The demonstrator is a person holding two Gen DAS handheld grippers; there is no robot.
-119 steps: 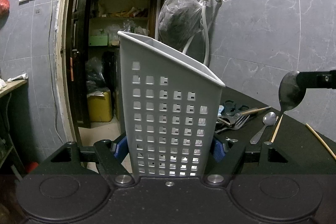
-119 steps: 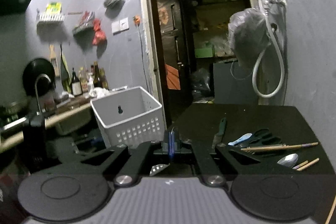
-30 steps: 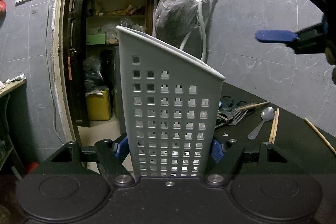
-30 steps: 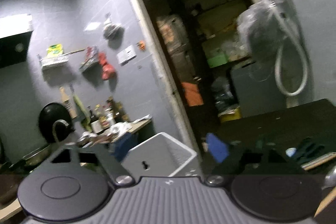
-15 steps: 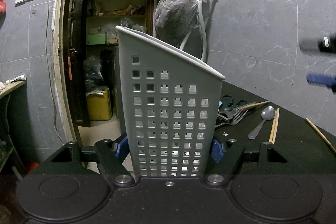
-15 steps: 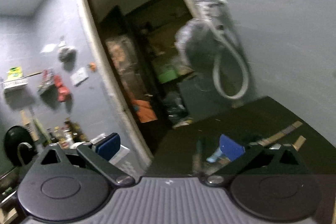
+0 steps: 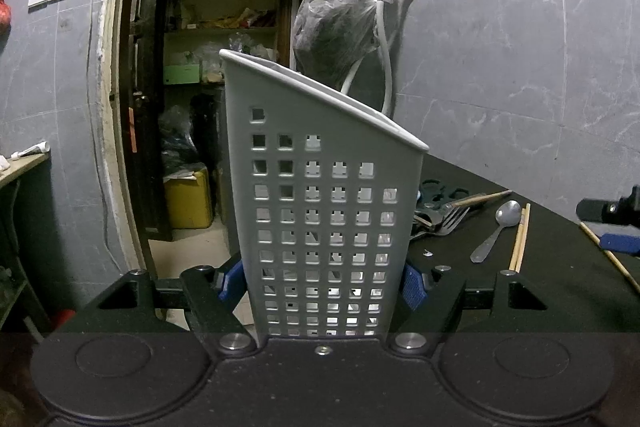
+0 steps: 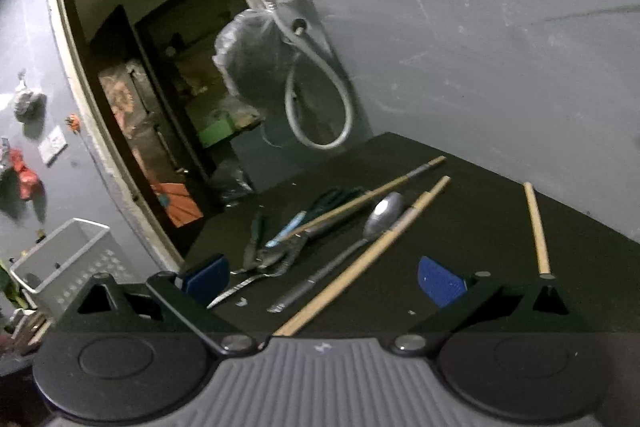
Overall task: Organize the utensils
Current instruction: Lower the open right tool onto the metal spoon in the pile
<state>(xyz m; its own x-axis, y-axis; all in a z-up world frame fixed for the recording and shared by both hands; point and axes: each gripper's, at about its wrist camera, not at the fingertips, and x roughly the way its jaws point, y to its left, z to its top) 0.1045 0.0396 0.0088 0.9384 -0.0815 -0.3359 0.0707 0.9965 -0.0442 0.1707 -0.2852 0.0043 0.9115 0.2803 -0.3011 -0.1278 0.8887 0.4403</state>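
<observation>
— One caddy (image 7: 324, 195), white plastic, slanted rim, square-holed walls; where does it sit?
— Upright, pinched at its base by the left gripper (image 7: 320, 281); blue pads press both sides.
— Items right of the caddy?
— Steel spoon (image 7: 496, 227), fork (image 7: 448, 221), pale wooden chopsticks (image 7: 520, 237), scissors (image 7: 440, 189), loose on a matte black table (image 7: 540, 267).
— Right gripper (image 8: 322, 279)?
— Spread wide above spoon and chopsticks, holding nothing.
— Room?
— Grey marbled wall tile (image 7: 520, 47), open doorway (image 7: 224, 67) behind the caddy.

Spoon (image 8: 383, 214) on table (image 8: 480, 227), between chopsticks (image 8: 376, 251) (scissors (image 8: 336, 195) behind); holder (image 7: 324, 211) left.
</observation>
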